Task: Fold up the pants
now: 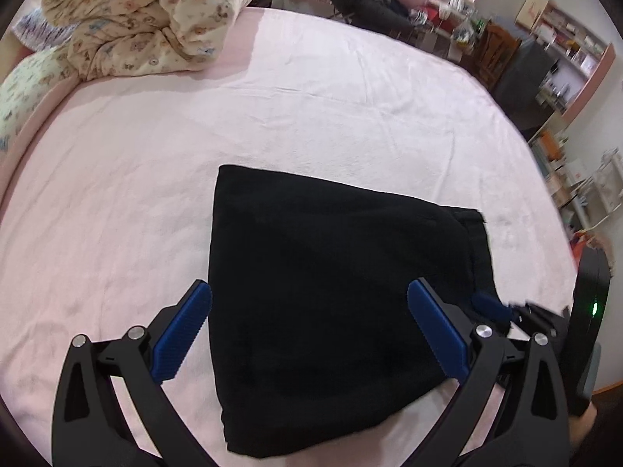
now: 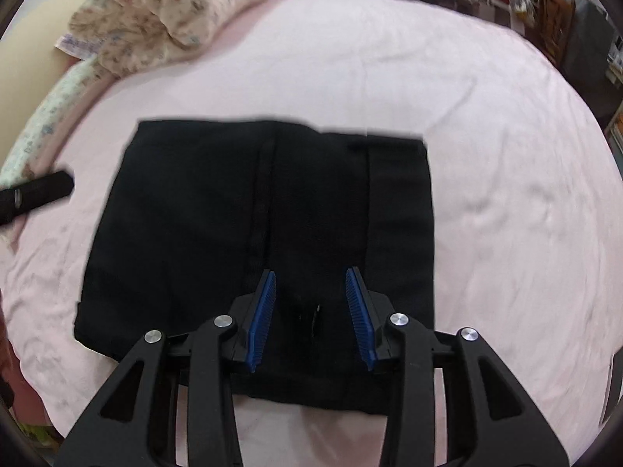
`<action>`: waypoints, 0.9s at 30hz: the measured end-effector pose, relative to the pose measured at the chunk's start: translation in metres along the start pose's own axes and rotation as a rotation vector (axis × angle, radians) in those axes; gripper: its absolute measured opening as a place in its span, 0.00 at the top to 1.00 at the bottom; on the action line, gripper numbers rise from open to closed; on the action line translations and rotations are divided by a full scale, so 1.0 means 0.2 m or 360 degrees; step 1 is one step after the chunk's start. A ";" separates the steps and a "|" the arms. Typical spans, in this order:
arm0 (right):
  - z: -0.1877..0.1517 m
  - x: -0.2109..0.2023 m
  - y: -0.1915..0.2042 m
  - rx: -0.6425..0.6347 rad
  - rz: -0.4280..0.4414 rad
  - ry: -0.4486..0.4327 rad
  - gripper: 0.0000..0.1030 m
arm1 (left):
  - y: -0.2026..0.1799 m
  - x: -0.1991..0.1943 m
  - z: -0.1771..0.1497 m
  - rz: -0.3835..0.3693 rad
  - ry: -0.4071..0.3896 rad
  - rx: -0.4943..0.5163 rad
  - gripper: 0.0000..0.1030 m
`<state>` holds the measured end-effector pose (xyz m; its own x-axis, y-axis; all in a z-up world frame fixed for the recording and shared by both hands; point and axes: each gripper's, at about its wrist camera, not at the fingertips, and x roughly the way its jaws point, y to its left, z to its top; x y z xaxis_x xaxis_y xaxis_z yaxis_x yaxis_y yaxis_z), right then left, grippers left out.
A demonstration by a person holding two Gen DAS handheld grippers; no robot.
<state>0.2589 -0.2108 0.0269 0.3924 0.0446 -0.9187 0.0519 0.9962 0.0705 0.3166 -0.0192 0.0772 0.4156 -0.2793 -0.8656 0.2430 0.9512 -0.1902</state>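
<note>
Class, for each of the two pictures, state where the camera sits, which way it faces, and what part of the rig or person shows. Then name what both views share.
Left wrist view: sits on the left claw, looks steeply down at the folded black pants on the pink bed sheet; its wide-open blue pads show, plus the right claw at the right edge.
Right wrist view: sits on the right claw, looks down over the pants; its narrower, empty pads show.
Shared: pants, pink bed sheet, floral quilt at upper left.
</note>
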 end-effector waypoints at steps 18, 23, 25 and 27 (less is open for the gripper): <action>0.18 -0.13 -0.02 0.0082 0.0049 -0.0252 0.60 | -0.07 0.05 0.09 0.0085 0.0025 0.0064 0.02; 0.32 0.07 -0.02 0.0120 -0.0006 -0.0172 0.58 | -0.06 0.08 0.07 0.0103 0.0063 0.0046 0.02; 0.33 0.26 -0.06 0.0188 0.0009 0.0038 0.54 | -0.06 0.08 0.05 0.0117 0.0083 0.0049 0.02; 0.35 0.28 -0.09 0.0210 0.0060 0.0054 0.54 | -0.05 0.09 0.03 0.0127 0.0106 0.0062 0.02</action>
<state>0.3438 -0.2322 0.0010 0.3651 0.0866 -0.9269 0.1589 0.9753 0.1537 0.3271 -0.0347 0.0673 0.3760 -0.1920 -0.9065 0.2456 0.9640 -0.1023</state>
